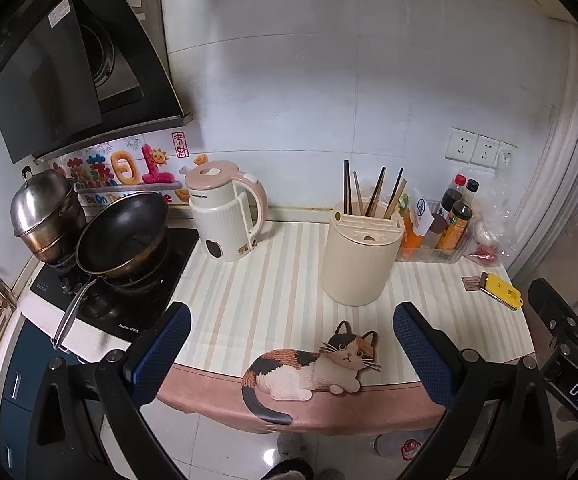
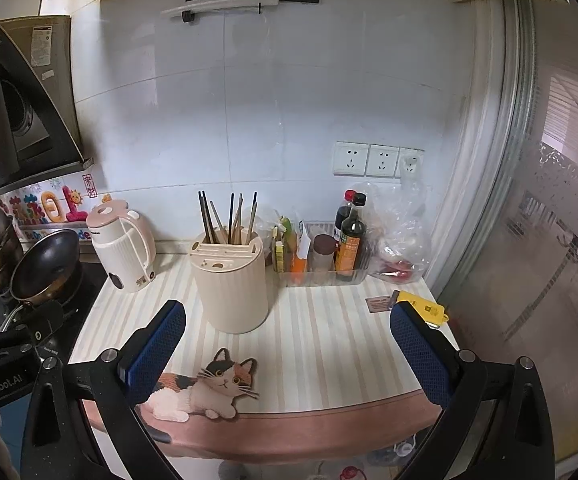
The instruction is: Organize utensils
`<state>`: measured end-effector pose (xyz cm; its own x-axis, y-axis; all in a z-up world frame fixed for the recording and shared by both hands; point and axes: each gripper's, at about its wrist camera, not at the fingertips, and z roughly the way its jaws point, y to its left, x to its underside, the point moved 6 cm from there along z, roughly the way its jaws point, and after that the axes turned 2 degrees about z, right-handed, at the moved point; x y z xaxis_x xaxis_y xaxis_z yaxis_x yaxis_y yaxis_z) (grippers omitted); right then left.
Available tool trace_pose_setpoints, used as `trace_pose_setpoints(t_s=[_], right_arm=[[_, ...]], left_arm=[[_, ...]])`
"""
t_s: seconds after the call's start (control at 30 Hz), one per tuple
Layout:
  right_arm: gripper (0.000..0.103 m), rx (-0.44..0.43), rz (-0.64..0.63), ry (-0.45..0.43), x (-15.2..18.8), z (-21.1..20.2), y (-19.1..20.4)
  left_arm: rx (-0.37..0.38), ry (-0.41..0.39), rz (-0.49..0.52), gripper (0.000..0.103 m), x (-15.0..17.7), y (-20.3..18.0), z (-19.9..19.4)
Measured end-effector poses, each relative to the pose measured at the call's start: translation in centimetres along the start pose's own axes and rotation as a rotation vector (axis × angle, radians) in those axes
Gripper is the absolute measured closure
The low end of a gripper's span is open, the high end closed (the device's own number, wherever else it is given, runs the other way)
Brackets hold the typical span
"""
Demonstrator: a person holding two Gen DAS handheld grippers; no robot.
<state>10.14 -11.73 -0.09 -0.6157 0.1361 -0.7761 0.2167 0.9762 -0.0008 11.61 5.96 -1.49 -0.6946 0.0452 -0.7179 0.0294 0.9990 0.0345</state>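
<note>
A cream utensil holder (image 1: 359, 258) stands on the striped counter (image 1: 273, 280); several chopsticks (image 1: 375, 194) stick up from its back slot. It also shows in the right wrist view (image 2: 231, 282) with the chopsticks (image 2: 231, 218). My left gripper (image 1: 291, 320) is open and empty, above the counter's front edge, short of the holder. My right gripper (image 2: 287, 324) is open and empty, in front of and right of the holder. The right gripper's body shows at the right edge of the left wrist view (image 1: 561, 320).
A pink-and-white kettle (image 1: 227, 214) stands left of the holder. A wok (image 1: 123, 234) and steel pot (image 1: 45, 210) sit on the stove at left. A clear tray of sauce bottles (image 2: 345, 244), a plastic bag (image 2: 399, 240) and a yellow gadget (image 2: 421, 306) lie at right. A cat picture (image 1: 313, 364) marks the front edge.
</note>
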Motion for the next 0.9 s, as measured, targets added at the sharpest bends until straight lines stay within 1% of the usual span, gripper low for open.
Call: trace_pose_setpoints(t_s=[0.33, 0.9], right_arm=[[0.0, 0.001, 0.0, 0.001, 0.03, 0.06, 0.08], [0.0, -0.005, 0.0, 0.003, 0.13, 0.13, 0.68]], left_arm=[[-0.021, -0.004, 0.004, 0.0, -0.03, 0.54, 0.32], [-0.021, -0.01, 0.008, 0.0, -0.34, 0.56, 0.42]])
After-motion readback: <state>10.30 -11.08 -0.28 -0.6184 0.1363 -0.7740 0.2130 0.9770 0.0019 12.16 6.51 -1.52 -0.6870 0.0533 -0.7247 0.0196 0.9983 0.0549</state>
